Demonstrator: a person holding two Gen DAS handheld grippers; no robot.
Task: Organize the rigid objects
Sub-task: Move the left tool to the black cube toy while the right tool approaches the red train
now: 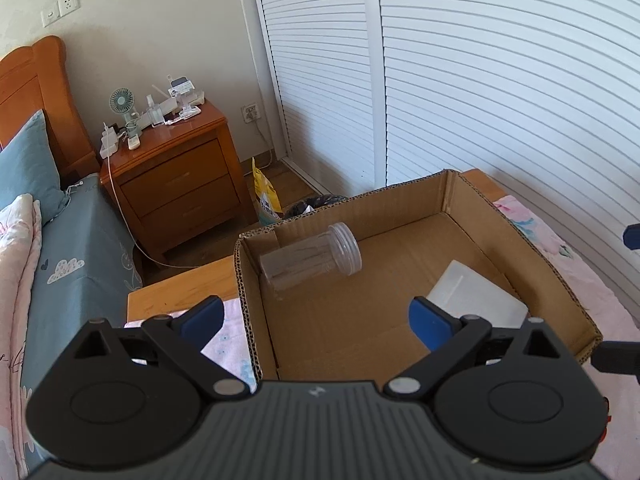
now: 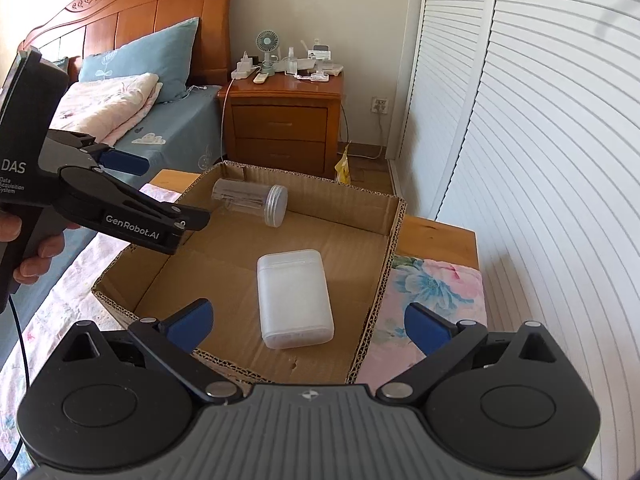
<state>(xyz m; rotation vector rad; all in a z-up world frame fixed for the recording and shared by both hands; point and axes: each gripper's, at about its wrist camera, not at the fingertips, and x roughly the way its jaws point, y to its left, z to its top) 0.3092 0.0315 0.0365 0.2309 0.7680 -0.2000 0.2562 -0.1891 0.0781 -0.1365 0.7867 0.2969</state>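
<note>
An open cardboard box (image 1: 476,196) (image 2: 384,280) stands on a floral cloth. Inside it a clear plastic jar (image 1: 312,258) (image 2: 252,199) lies on its side near the far corner. A white rectangular plastic container (image 1: 478,300) (image 2: 294,298) lies flat on the box floor. My left gripper (image 1: 316,316) is open and empty above the box's near edge; it also shows in the right wrist view (image 2: 160,188) at the box's left side. My right gripper (image 2: 308,326) is open and empty, just above the near end of the white container.
A wooden nightstand (image 1: 176,172) (image 2: 280,120) with a small fan and chargers stands by the bed (image 2: 120,100). White louvred doors (image 1: 500,80) fill the right side. A yellow bag (image 1: 266,196) and a black bin (image 1: 308,206) sit on the floor behind the box.
</note>
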